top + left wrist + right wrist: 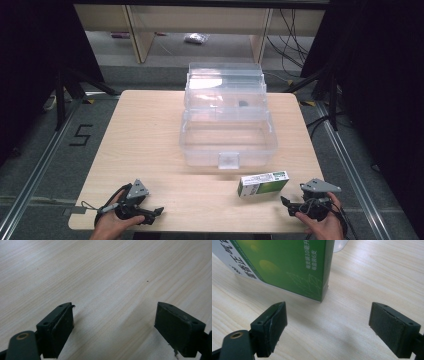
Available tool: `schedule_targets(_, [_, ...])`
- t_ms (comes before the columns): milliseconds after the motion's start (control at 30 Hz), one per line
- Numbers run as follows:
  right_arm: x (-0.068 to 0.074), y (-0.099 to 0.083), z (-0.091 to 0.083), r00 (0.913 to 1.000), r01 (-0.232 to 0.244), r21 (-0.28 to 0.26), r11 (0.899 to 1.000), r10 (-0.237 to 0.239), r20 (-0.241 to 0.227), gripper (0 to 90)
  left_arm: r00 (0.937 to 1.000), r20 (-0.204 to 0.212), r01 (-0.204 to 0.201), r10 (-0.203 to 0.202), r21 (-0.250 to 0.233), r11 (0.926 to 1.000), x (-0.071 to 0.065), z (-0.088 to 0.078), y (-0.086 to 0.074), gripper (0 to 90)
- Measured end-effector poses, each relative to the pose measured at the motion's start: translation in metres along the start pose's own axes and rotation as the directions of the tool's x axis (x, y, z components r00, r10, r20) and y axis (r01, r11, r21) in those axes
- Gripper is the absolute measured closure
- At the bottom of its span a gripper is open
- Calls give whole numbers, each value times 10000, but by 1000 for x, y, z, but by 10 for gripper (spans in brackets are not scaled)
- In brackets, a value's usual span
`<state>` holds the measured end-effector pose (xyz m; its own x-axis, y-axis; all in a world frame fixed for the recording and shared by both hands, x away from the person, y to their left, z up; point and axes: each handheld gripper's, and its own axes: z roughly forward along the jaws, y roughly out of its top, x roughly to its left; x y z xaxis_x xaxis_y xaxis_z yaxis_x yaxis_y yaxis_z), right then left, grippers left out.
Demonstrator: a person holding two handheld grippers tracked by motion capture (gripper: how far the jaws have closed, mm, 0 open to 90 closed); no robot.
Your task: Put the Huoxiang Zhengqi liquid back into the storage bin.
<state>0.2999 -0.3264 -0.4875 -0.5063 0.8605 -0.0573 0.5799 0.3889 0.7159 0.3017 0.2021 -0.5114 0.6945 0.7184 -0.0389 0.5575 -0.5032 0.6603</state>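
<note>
Clear plastic organizer box (227,142) sits mid worktop (145,130), lid flipped up at back, tiers fanned open. Bottom bin looks empty; small dark thing (243,104) in upper tray, too tiny to tell what. Green-white carton (263,183) lies on worktop just in front of box, toward right. Right claw (328,322) wide open, holding nothing, carton corner just ahead. Left claw (115,327) wide open too, bare wood between jaws, near front-left edge.
</note>
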Motion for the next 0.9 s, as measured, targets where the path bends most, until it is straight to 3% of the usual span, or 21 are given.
schedule_targets(133, [1, 0, 0, 10000, -56, 124, 9999, 56, -30, 160, 9999, -12, -115, 115, 26, 9999, 0, 0, 0, 150])
schedule_targets(167, [0, 0, 1, 9999, 111, 16, 9999, -111, -75, 159, 10000, -4, -72, 72, 24, 10000, 0, 0, 0, 151])
schedule_targets(333, [1, 0, 0, 10000, -28, 177, 9998, 29, -38, 160, 10000, -63, -25, 25, 54, 10000, 1, 1, 0, 150])
schedule_targets(367, [3, 1, -1, 9997, -242, 280, 9993, 245, -89, 160, 9999, -78, -100, 100, 10, 9999, 1, 0, 0, 151])
schedule_targets(533, [2, 2, -1, 9999, 127, 227, 9997, -127, -31, 159, 9999, -77, -105, 105, 55, 9999, 1, 0, 0, 150])
schedule_targets(833, [3, 6, -3, 9993, 343, 388, 9987, -339, -129, 158, 10000, -86, -11, 11, 24, 10000, 0, 0, 0, 151])
schedule_targets(867, [1, 9, -5, 9977, 671, 346, 9971, -667, -123, 157, 10000, -22, -68, 68, 15, 10000, 0, 0, 0, 151])
schedule_targets(900, [4, 9, -7, 9994, 326, 445, 9985, -320, -136, 157, 9999, -4, -117, 117, 50, 9999, 0, 0, 0, 151])
